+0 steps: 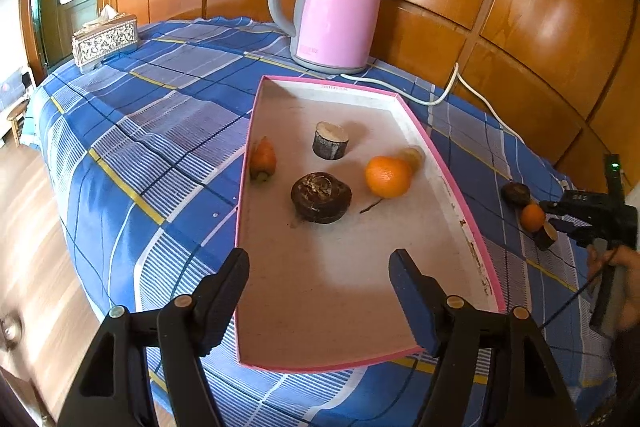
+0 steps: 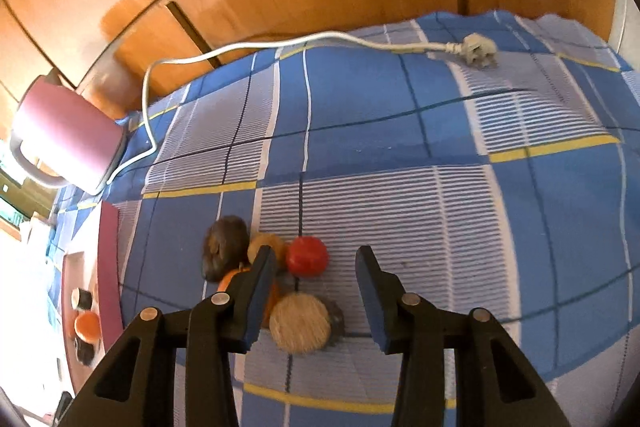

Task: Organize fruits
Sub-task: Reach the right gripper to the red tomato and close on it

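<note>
Fruit split between tray (image 1: 452,187) and desk (image 2: 400,131); both grippers empty.

Left fingers (image 1: 224,291) stand wide over the tray's near end, holding nothing. Tray contents: carrot (image 1: 263,159) at 9 o'clock, orange (image 1: 387,176) at 3 o'clock. Right fingers (image 2: 374,291) stand narrower, gripping nothing, above a desk cluster; red fruit (image 2: 307,256) lies between them at 12 o'clock.
</note>
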`<state>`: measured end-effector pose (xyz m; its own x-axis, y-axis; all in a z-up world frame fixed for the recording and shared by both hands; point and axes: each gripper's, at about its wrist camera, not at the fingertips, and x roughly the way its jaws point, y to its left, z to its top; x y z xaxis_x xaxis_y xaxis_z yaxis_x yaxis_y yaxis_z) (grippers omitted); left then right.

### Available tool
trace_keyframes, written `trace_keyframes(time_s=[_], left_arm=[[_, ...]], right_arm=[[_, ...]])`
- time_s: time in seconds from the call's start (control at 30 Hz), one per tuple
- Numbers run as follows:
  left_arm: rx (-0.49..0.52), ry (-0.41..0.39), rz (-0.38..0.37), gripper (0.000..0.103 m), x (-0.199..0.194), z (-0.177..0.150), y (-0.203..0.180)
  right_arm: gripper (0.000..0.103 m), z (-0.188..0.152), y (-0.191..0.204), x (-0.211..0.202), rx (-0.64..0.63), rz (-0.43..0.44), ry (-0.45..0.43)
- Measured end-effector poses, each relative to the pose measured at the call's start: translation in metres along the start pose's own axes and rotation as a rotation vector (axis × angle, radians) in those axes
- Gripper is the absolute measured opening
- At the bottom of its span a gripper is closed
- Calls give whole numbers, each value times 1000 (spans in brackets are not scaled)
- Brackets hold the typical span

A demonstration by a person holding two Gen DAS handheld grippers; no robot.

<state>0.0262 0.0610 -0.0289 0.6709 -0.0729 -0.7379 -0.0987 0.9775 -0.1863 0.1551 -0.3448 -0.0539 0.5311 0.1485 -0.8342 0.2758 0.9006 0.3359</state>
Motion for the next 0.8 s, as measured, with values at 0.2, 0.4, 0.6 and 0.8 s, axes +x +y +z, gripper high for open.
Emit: trace_keyframes(time_s=[0.2,0.4,0.6,0.8], left_arm=[[-7,11,-4,73,3,-1,1],[-5,6,-3,73,1,-1,1],[-2,2,-4,73,-2,-2,1],[3,-8,-2,73,-5,-3,-1]], right_arm=[[42,4,4,18,-7,-1,47],[25,4,-9,19,74,84,58],[24,4,-16,7,94,85,6],[24,6,-23,-18,93,91,-55]])
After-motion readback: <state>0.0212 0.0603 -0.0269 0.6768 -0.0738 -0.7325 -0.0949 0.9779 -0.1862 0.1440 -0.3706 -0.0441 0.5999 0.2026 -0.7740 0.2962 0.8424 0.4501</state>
